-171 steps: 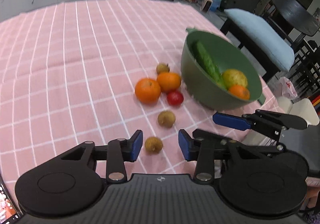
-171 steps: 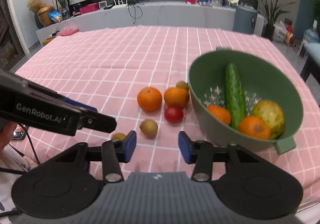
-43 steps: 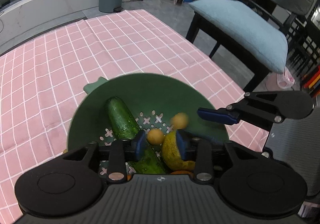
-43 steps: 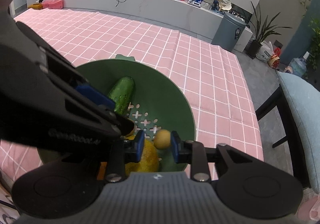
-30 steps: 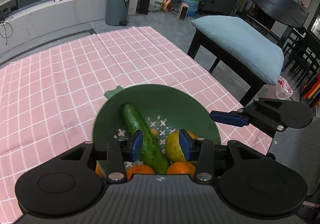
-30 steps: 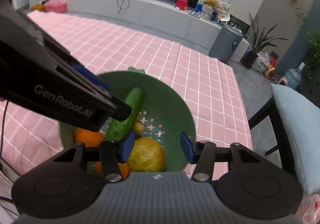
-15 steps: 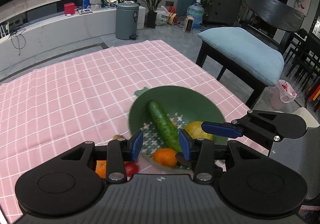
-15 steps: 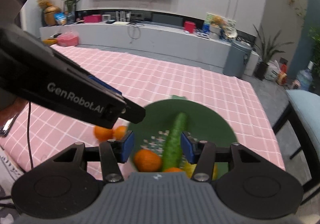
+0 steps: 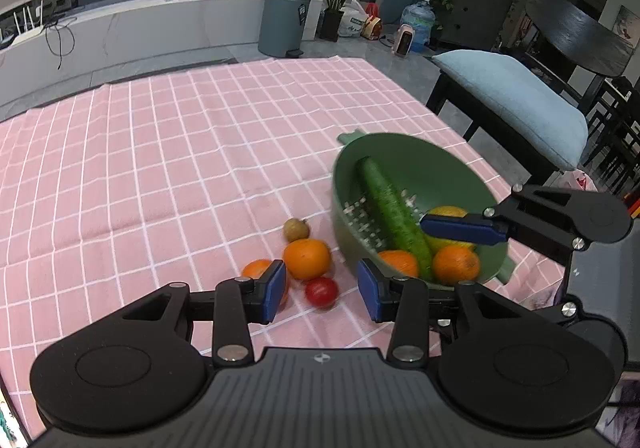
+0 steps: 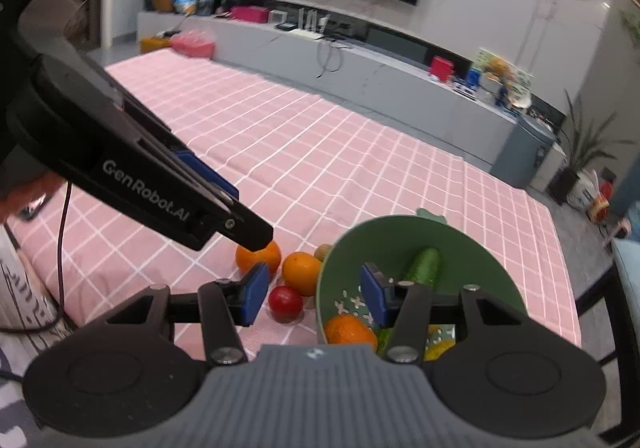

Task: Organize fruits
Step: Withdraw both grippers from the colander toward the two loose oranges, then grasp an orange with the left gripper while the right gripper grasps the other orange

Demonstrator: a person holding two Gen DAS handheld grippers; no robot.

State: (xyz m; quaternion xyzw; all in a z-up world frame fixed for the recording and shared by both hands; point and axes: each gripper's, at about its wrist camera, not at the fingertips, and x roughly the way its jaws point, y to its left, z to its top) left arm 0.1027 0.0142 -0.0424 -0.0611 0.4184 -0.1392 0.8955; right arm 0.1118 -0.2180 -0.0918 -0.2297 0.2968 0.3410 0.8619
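Note:
A green colander bowl [image 9: 436,164] [image 10: 476,248] stands on the pink checked cloth; it holds a cucumber [image 9: 390,204], two oranges [image 9: 456,264] and a yellow fruit [image 9: 446,212]. Beside it on the cloth lie two oranges [image 9: 307,258] [image 10: 301,273], a red tomato [image 9: 321,291] [image 10: 285,303] and a small brown fruit [image 9: 296,229]. My left gripper [image 9: 322,290] is open and empty, raised above the loose fruit. My right gripper [image 10: 314,294] is open and empty, raised above the bowl's near rim and the tomato.
The pink checked tablecloth [image 9: 160,152] covers the table. A chair with a blue cushion [image 9: 516,100] stands past the right edge. A grey bin [image 9: 284,20] and a low grey cabinet [image 10: 360,68] stand behind the table.
Both grippers let small fruits go into the bowl, opened, and drew back and up. The loose oranges and tomato have come back into view.

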